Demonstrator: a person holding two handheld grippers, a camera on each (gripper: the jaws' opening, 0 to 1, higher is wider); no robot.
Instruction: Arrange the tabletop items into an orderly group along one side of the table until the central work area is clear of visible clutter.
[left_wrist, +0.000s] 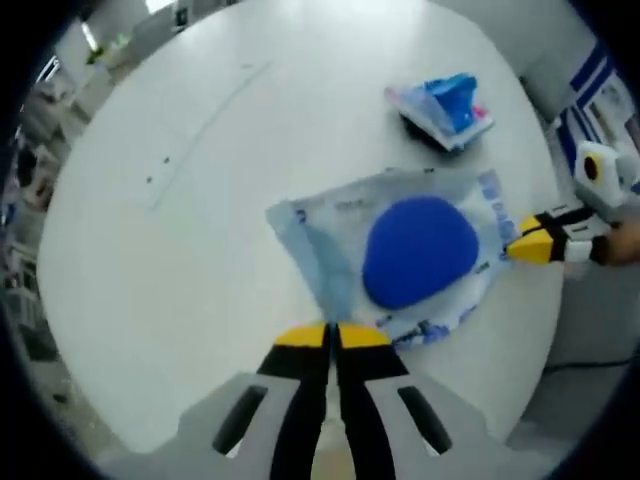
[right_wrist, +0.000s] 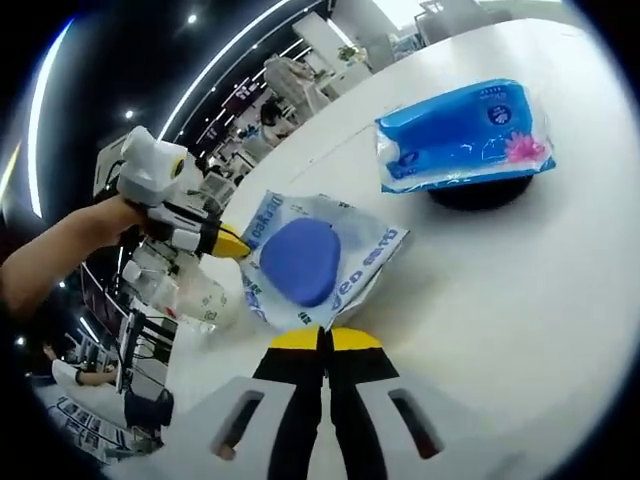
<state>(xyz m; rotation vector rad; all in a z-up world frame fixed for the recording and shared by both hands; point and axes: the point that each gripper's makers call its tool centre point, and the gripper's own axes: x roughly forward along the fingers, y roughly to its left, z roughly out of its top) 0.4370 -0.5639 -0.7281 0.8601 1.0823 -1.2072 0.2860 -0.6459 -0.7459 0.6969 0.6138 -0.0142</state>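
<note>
A clear plastic bag (left_wrist: 330, 240) with blue print holds a round blue pad (left_wrist: 418, 250) and lies near the edge of the white table (left_wrist: 180, 230). My left gripper (left_wrist: 332, 336) is shut on the bag's near edge. The right gripper (left_wrist: 532, 242) comes in from the right, pinching the opposite edge. In the right gripper view the same bag (right_wrist: 365, 250) with the blue pad (right_wrist: 298, 262) lies just ahead of my right gripper (right_wrist: 322, 340), which is shut on its rim. The left gripper (right_wrist: 228, 241) clamps the far side there.
A blue tissue pack (left_wrist: 445, 105) rests on a flat black disc (left_wrist: 418, 131) farther along the table; the same pack (right_wrist: 465, 135) and disc (right_wrist: 482, 193) lie at the upper right. The table edge runs close by. A person's arm (right_wrist: 55, 265) holds the left gripper.
</note>
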